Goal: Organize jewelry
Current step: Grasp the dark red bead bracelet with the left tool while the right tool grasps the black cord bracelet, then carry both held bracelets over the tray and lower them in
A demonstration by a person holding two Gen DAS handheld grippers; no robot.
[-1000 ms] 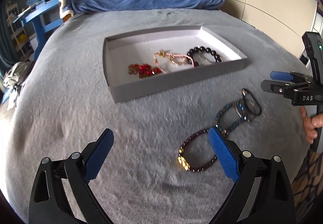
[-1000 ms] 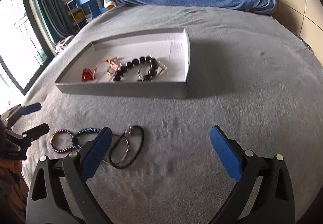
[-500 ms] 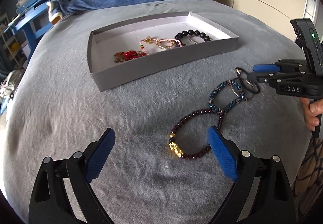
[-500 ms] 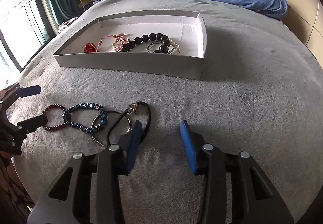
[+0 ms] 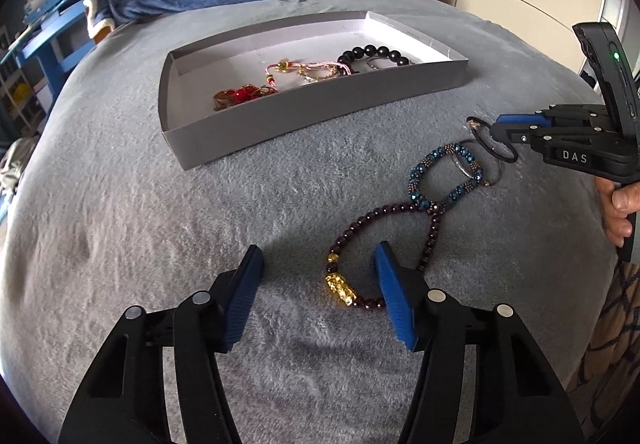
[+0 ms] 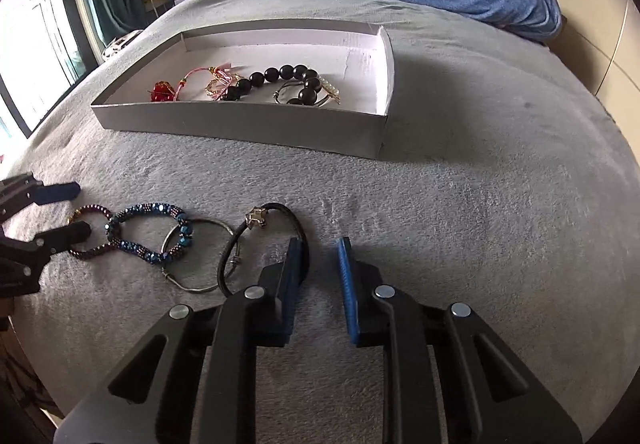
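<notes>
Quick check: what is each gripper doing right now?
Left gripper: closing around the dark beaded bracelet, not gripping yet.
Right gripper: closing, nothing between its jaws.

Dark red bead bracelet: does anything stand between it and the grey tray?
Nothing visible. Only bare grey blanket lies between the dark red bead bracelet and the grey tray; the blue bead bracelet overlaps its far end.

one grey tray [image 5: 304, 116] sits on the bed [image 5: 120, 204]. four bracelets lie loose on the bed: one dark red beaded [image 5: 430, 240], one blue beaded [image 5: 420, 176], one thin metal bangle [image 6: 200, 286], one black cord [image 6: 230, 256]. two tongs are in view, one left [image 5: 318, 276] and one right [image 6: 318, 264].
</notes>
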